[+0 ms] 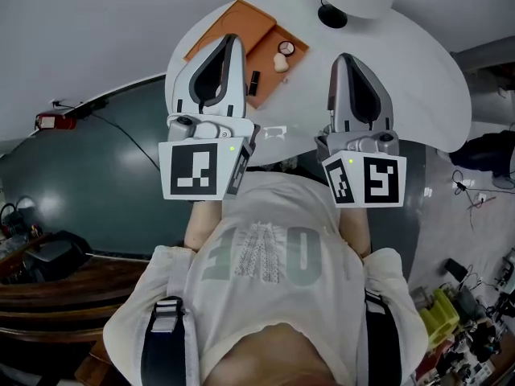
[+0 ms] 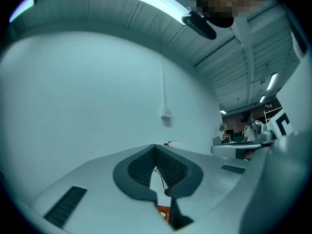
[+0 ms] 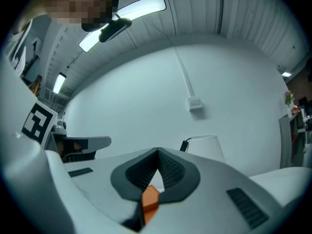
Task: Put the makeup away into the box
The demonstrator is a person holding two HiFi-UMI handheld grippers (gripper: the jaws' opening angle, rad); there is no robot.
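Holds the left gripper (image 1: 232, 40) and right gripper (image 1: 344, 58) up over the round white counter (image 1: 402, 79), both squeezed closed with nothing inside. Sees the flat orange open box (image 1: 241, 18) lying on the counter, partly hidden behind the left gripper. Shows small makeup bits (image 1: 281, 63) in it, too tiny to name.

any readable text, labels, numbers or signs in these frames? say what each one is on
Nothing reads cleanly enough to quote.
T-shirt: big pale letters, creased and seen from above, unreadable.
Left cube, right cube: black-and-white marker squares, patterns only, no characters.
Orange box and makeup in it: any label is too small to tell.
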